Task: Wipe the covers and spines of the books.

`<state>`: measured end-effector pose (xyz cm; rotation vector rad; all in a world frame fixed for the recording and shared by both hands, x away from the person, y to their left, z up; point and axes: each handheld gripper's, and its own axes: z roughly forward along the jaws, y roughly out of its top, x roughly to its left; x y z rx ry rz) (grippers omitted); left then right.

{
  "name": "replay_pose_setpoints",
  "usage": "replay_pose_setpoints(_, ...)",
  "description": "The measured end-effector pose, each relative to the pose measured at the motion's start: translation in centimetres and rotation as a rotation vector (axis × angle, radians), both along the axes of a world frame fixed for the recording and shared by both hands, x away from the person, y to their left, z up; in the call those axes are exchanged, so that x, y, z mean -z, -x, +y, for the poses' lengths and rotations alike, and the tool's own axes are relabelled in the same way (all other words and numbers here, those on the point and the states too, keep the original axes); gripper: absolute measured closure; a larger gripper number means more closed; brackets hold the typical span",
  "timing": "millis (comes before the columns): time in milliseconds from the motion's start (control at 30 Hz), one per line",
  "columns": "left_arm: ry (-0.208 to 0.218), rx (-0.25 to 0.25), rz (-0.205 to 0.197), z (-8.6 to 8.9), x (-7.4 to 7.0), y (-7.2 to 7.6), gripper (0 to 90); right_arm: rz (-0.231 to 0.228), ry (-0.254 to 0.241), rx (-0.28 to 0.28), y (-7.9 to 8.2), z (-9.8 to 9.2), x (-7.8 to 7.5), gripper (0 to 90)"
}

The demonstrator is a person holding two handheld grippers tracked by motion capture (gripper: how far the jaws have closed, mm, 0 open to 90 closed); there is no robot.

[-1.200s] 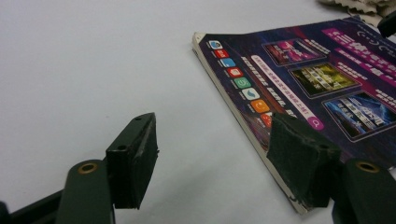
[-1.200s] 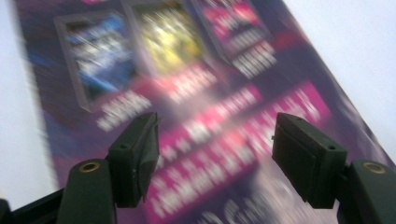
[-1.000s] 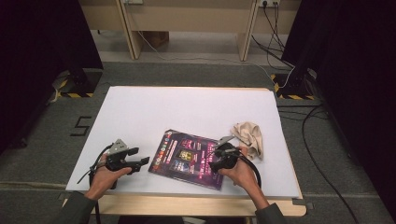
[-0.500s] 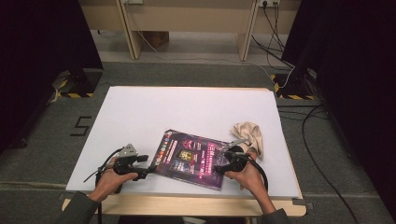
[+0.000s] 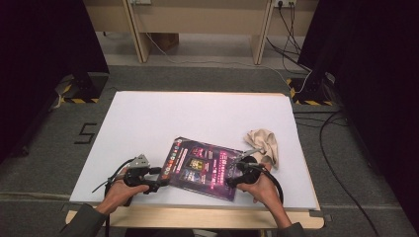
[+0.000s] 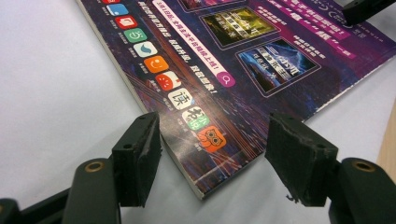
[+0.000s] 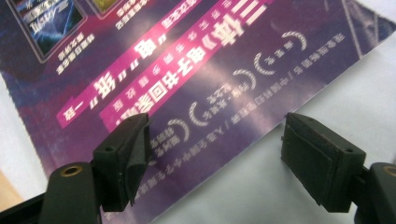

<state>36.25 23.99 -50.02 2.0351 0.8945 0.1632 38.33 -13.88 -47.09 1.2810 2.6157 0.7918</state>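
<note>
One magazine [image 5: 205, 166], one beige cloth [image 5: 264, 143], two claws.

Book cover [image 6: 224, 60]: rounded icon at 7 o'clock reads "读"; remaining Chinese print too small or blurred. Floor marking [image 5: 87, 133], 9 o'clock of surface: "5".

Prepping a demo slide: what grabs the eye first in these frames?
The glossy purple magazine lying askew near the front edge of the white table. A hand-held gripper sits at each end of it: the left gripper with jaws open around its corner, the right gripper open over its far end, its jaws having just been opening. A crumpled beige cloth lies beside the magazine.
</note>
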Motion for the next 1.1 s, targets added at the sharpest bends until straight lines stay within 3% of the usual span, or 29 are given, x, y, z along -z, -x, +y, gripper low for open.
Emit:
replay_pose_setpoints(167, -0.011, 0.008, -0.009, -0.1, 0.0, 0.2, 33.7, -0.002, -0.018, 0.012, 0.2, 0.0, 0.1, 22.3)
replay_pose_setpoints(267, -0.019, 0.009, -0.012, -0.2, 0.0, 0.2, 33.3, 0.004, -0.059, 0.024, 0.2, -0.2, 0.3, 19.7)
replay_pose_setpoints(467, -0.047, 0.022, -0.017, -0.5, -0.2, 0.6, 32.8, -0.033, -0.095, 0.004, 0.0, -0.3, 0.6, 17.1)
replay_pose_setpoints(733, -0.066, 0.041, -0.013, -1.1, -0.3, 1.6, 31.5, -0.044, -0.190, 0.020, -2.0, -1.0, 1.0, 17.8)
replay_pose_setpoints(1000, -0.063, 0.072, -0.004, -2.0, -0.4, 2.8, 31.3, -0.049, -0.179, 0.019, -5.4, -0.5, 1.0, 17.9)
replay_pose_setpoints(1100, -0.060, 0.090, -0.004, -2.4, -0.4, 3.2, 31.3, -0.073, -0.139, 0.022, -6.7, 0.4, 1.0, 17.2)
